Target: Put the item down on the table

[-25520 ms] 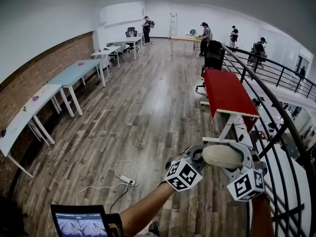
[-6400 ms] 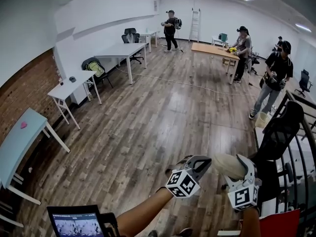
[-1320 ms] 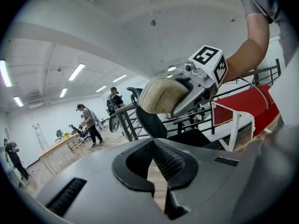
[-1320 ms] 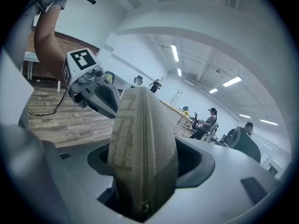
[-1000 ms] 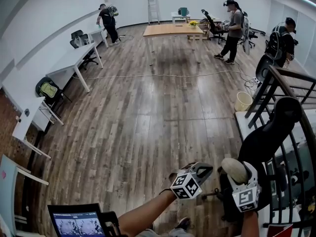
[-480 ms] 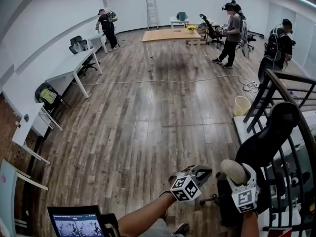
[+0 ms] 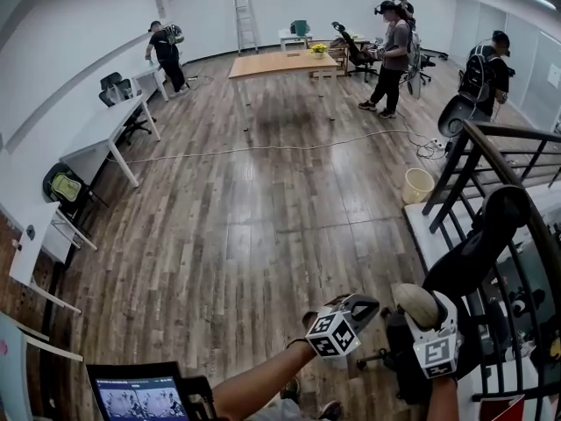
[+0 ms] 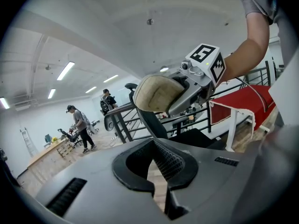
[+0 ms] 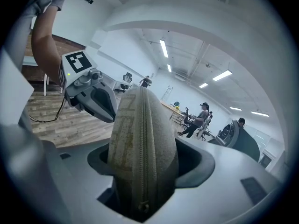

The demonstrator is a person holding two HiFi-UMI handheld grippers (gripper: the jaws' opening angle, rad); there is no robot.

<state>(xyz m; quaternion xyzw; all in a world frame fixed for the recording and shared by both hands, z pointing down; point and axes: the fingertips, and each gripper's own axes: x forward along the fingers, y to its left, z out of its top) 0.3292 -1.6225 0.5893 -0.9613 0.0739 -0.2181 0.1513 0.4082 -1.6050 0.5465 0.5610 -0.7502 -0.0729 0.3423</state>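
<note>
Since the beige zip pouch (image 9: pixel 142 139) is clamped tight in the right gripper (image 7: pixel 421 310), hanging over bare wood floor (image 7: pixel 263 209) with the white desks (image 7: pixel 105 130) well apart from it, I'd carry it level to a tabletop and only release once it rests there. Right arm's held out low beside the black chair (image 7: pixel 478 244). The left gripper (image 7: pixel 355 307) hovers just beside it, jaws barely apart, empty.

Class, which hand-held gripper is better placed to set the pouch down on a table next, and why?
Right. The right hand-held gripper is shut on the beige zipped pouch, while the left hand-held gripper holds nothing, so no handover would be needed.
</note>
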